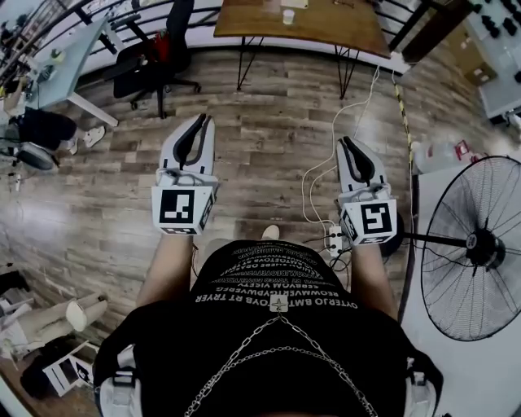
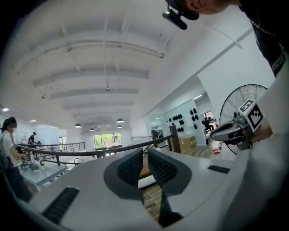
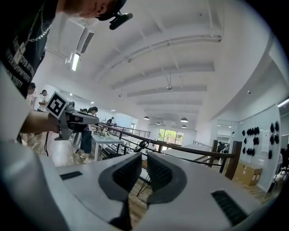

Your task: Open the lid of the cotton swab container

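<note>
No cotton swab container shows in any view. In the head view my left gripper (image 1: 198,122) and right gripper (image 1: 347,141) are held out side by side at waist height over a wooden floor, pointing away from the person's body. Both are shut, with nothing between the jaws. The left gripper view looks along its closed jaws (image 2: 145,151) into the room, and the right gripper (image 2: 237,128) shows at its right edge. The right gripper view shows its own closed jaws (image 3: 144,155), with the left gripper (image 3: 74,119) at its left.
A brown table (image 1: 326,28) with a white cup (image 1: 288,16) stands ahead. A black office chair (image 1: 159,57) and a grey desk (image 1: 69,53) are at the far left. A standing fan (image 1: 480,244) is on the right, a power strip (image 1: 334,240) with cables near the feet.
</note>
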A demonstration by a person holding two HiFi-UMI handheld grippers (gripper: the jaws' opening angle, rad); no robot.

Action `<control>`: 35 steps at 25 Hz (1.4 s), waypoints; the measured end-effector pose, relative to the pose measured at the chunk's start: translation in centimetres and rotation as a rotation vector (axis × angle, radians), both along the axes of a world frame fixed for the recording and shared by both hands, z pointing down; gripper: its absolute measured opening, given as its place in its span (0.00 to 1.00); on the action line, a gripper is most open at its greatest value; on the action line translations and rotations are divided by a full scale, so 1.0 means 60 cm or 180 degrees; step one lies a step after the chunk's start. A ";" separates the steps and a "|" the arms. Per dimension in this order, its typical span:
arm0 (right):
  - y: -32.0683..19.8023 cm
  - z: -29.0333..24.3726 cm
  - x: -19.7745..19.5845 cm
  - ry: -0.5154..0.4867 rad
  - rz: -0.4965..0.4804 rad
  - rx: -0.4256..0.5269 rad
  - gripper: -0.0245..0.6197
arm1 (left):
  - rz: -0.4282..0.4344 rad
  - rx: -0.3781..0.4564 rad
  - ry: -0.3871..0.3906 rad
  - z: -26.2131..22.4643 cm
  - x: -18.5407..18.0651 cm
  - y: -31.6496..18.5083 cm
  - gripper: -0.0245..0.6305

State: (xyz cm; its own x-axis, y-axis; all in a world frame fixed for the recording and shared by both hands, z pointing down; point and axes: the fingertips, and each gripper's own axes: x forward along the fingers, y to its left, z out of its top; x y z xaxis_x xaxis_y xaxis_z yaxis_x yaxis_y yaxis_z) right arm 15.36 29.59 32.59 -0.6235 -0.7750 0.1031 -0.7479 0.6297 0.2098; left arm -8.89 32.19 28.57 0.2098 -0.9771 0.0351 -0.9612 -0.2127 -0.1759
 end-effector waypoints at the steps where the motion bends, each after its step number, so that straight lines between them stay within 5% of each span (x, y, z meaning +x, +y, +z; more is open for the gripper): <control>1: -0.009 0.002 0.005 0.0003 -0.0018 -0.0012 0.08 | -0.0013 0.0001 0.0007 0.001 0.003 -0.006 0.09; 5: -0.038 0.010 0.022 -0.0043 -0.0030 -0.0072 0.17 | -0.0010 -0.0090 -0.0030 0.015 0.017 -0.021 0.29; 21: -0.117 0.042 0.011 -0.0150 0.0053 -0.0205 0.31 | 0.0055 -0.0219 0.0059 0.047 -0.005 -0.099 0.35; 35: -0.292 0.047 -0.090 -0.0118 0.0066 -0.0256 0.31 | 0.0271 -0.0359 -0.0012 0.068 -0.075 -0.300 0.38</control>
